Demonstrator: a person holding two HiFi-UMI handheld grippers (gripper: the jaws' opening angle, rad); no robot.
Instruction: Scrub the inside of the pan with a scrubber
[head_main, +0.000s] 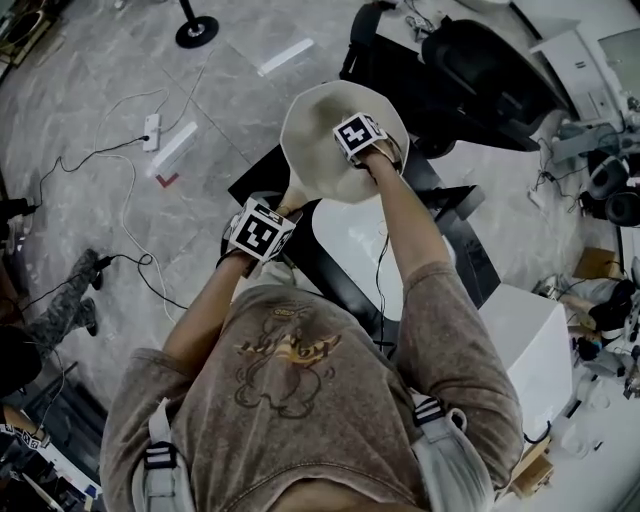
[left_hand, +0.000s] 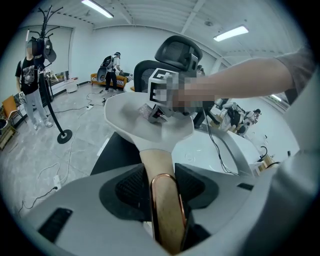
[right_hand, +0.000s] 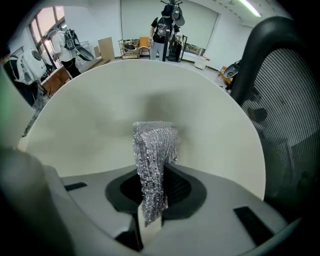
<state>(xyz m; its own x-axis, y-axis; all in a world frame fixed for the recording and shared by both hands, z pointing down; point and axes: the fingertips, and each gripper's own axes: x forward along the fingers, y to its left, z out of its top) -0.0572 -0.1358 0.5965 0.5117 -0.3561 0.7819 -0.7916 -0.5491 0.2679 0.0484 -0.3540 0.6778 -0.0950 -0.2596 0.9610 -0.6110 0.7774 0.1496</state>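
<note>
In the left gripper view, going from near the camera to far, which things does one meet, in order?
left claw shut on the pan handle → white pan → right claw holding the scrubber inside it → black office chair → person at the far wall

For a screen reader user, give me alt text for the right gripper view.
The right gripper clamps a silvery mesh scrubber, held up to the cream inside of the pan, which fills the view. A black mesh chair stands at right.
</note>
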